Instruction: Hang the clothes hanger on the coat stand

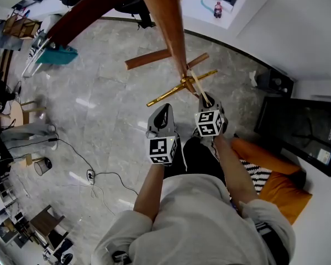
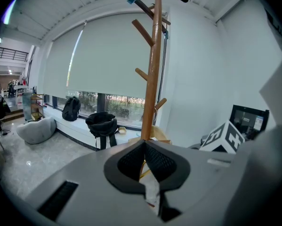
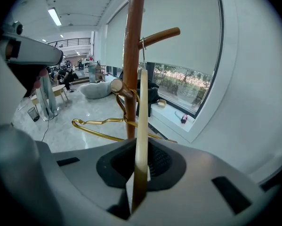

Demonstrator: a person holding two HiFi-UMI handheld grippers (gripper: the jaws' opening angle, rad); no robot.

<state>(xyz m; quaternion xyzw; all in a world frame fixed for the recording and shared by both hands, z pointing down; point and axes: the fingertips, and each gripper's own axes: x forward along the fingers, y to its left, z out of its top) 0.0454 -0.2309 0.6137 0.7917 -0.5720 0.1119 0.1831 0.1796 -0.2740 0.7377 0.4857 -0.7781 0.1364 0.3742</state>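
Grey-sleeved arms [image 1: 148,195] hold two hand-held grippers toward a wooden stand [image 1: 171,32]. The right hand-held gripper [image 1: 205,98] is clamped on a pale rod [image 3: 141,126] that points up at the stand. A gold hanger [image 1: 165,95] sits there, its hook curled against the pole under a stub peg [image 3: 116,85]. The left hand-held gripper [image 1: 164,108], jaws closed with nothing in them, hangs just beside the right.

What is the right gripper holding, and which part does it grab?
A pale hanger, seen edge-on. The right gripper pinches its lower end between the fingers; the hook end points up beside the stand.
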